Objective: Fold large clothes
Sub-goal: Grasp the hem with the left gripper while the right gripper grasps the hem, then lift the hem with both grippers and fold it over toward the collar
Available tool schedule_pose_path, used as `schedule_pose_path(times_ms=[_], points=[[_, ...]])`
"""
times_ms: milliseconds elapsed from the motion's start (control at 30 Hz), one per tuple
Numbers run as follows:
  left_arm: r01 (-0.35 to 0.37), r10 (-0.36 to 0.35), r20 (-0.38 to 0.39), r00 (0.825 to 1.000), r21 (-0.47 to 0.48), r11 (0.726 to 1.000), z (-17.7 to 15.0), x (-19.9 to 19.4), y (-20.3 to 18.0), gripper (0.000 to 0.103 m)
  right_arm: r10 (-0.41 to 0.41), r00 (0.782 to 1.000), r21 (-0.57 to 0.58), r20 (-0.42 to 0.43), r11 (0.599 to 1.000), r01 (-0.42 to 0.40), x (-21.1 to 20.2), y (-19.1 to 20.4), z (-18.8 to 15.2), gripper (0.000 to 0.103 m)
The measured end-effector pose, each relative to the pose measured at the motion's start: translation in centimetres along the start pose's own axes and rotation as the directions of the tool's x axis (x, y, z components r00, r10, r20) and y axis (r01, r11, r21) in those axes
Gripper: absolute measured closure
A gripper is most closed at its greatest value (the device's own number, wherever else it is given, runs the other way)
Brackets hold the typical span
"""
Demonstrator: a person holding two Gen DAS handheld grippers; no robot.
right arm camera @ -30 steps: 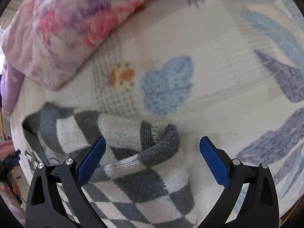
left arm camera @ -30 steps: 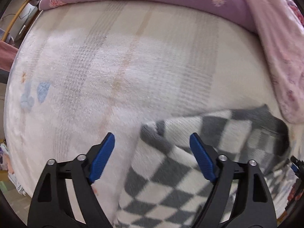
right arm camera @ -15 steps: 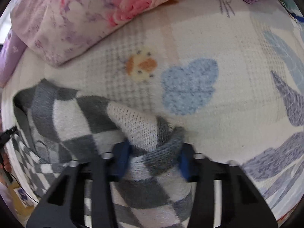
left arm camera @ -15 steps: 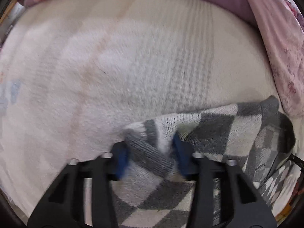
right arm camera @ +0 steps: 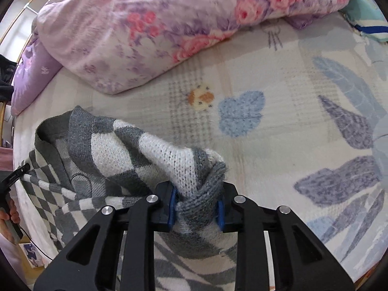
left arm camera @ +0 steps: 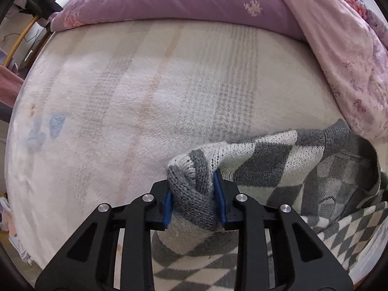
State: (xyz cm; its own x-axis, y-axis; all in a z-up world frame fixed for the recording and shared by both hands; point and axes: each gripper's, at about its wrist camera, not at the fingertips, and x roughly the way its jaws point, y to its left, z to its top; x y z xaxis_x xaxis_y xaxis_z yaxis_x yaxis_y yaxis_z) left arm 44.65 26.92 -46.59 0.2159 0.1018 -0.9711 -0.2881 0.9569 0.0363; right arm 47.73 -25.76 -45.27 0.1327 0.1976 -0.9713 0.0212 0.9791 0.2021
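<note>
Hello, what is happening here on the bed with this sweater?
A person is folding a grey-and-white checked sweater on a bed, with a gripper in each hand. The left gripper is closing on a bunched corner of the knit, and the right gripper is closing on another corner. The pads of both press the cloth. The held corners are raised off the bed, while the rest of the sweater hangs down between them.

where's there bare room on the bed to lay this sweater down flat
Widest bare patch: the pale blanket between the purple pillow and the checkered sweater. Another lies right of the sweater, over the blue leaf print. Crowded along the floral quilt and at the sweater's own bunched folds.
</note>
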Motion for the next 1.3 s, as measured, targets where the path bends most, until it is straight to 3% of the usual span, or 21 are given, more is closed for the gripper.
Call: schedule_pose_path(times_ms=[167,367,567,733,1133,1300], points=[[0.015,-0.016,0.039,0.999,0.024,1.000,0.2,-3.4,-0.3,0.076,-0.001,0.999,0.001,0.043,1.000,0.001,-3.5,-0.1,-1.0,0.080],[0.027,-0.029,0.064,0.998,0.042,0.999,-1.8,-7.3,0.2,0.076,0.002,0.996,-0.017,0.090,1.000,0.000,-6.6,1.3,-3.4,0.081],[0.026,-0.028,0.070,0.997,0.030,0.999,-4.4,-11.1,1.5,0.078,0.017,0.992,-0.014,0.126,1.000,-0.015,-10.6,2.3,-6.9,0.082],[0.016,-0.019,0.086,0.996,0.035,0.999,-7.2,-14.8,2.7,0.078,0.031,0.978,-0.038,0.206,0.999,-0.023,-14.7,3.0,-10.7,0.084],[-0.003,-0.004,0.122,0.993,0.061,0.998,-18.4,-21.8,6.3,0.078,0.068,0.961,-0.061,0.267,0.997,-0.054,-21.7,2.7,-21.3,0.085],[-0.008,0.001,0.100,0.995,0.068,0.998,-24.4,-23.3,7.6,0.078,0.046,0.973,-0.068,0.227,0.997,-0.031,-22.4,2.1,-25.7,0.085]])
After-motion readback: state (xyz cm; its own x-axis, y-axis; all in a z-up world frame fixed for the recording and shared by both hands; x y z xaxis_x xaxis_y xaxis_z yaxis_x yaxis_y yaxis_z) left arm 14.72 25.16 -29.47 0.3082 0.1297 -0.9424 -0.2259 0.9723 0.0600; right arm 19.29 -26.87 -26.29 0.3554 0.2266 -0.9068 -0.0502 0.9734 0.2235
